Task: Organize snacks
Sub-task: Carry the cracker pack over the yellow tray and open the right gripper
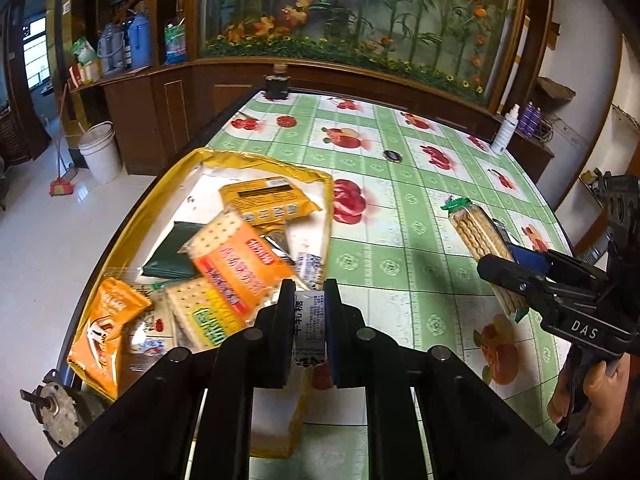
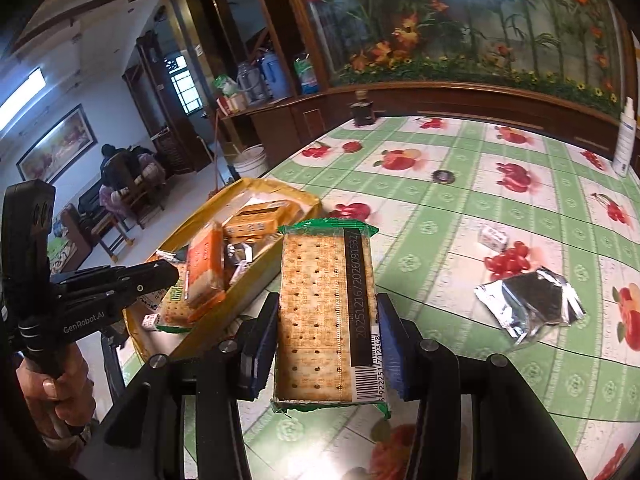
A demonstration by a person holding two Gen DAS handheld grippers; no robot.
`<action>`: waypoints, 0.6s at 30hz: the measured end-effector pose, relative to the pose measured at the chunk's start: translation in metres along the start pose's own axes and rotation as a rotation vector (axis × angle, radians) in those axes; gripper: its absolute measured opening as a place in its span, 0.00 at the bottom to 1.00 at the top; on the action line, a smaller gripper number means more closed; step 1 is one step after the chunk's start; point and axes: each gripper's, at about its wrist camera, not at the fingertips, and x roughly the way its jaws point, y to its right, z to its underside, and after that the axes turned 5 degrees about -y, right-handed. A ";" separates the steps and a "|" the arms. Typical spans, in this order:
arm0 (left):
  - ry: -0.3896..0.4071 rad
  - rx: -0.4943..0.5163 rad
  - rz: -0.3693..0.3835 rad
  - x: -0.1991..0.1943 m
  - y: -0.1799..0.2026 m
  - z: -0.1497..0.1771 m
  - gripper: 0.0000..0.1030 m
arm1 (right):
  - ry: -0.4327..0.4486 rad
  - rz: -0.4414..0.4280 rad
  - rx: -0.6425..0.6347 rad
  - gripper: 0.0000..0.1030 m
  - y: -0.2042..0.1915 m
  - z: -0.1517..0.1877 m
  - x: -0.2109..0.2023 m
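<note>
My left gripper (image 1: 308,304) is shut on a small white candy packet (image 1: 310,326) with black print, held over the near right corner of the yellow tray (image 1: 224,156). The tray holds an orange cracker pack (image 1: 236,264), a yellow box (image 1: 266,200) and other snacks. My right gripper (image 2: 326,344) is shut on a clear green-ended cracker pack (image 2: 324,312), held above the table to the right of the tray (image 2: 280,192). That pack also shows in the left wrist view (image 1: 476,236). The left gripper shows at left in the right wrist view (image 2: 160,276).
A silver foil packet (image 2: 528,304) and a small white candy (image 2: 492,236) lie on the green fruit-print tablecloth (image 1: 400,208). A dark jar (image 1: 277,84), a small dark ring (image 1: 392,156) and a white spray bottle (image 1: 504,132) stand farther back. A wooden cabinet runs behind the table.
</note>
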 end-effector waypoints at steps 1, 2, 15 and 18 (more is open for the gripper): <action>0.001 -0.005 -0.002 -0.001 -0.003 0.001 0.11 | -0.004 -0.003 -0.007 0.46 -0.004 -0.001 0.002; 0.002 -0.010 -0.004 -0.002 -0.006 0.001 0.11 | -0.007 -0.007 -0.014 0.46 -0.009 -0.002 0.004; 0.003 -0.072 -0.039 -0.005 -0.040 0.005 0.11 | -0.040 -0.057 -0.089 0.46 -0.053 -0.016 0.032; 0.003 -0.083 -0.049 -0.005 -0.046 0.005 0.11 | -0.048 -0.071 -0.101 0.46 -0.060 -0.021 0.040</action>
